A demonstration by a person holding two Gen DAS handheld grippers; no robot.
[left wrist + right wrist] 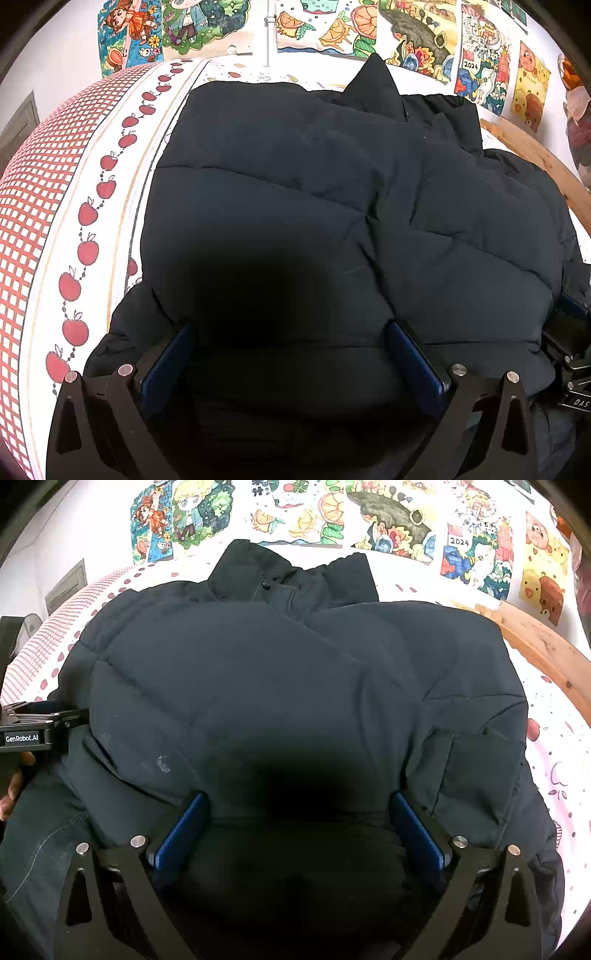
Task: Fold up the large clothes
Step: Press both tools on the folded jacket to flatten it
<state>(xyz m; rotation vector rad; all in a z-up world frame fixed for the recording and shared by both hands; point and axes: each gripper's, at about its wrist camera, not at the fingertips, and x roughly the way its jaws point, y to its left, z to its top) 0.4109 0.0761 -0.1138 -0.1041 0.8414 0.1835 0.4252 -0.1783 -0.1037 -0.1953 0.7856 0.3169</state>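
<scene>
A big black puffer jacket [332,206] lies spread on the bed, its collar at the far end by the wall; it also fills the right wrist view [280,679]. My left gripper [291,332] is open, its blue pads pressed against the jacket's near edge, with thick fabric bulging between the jaws. My right gripper [299,805] is open in the same way at the jacket's near edge, beside a flap pocket [476,771]. The left gripper's body shows at the left edge of the right wrist view [40,727].
The bed sheet [92,221] has red apples and a red check border at the left. A wooden bed rail [543,653] runs along the right. Colourful posters [399,520] cover the wall behind. A person's jeans [48,834] are at lower left.
</scene>
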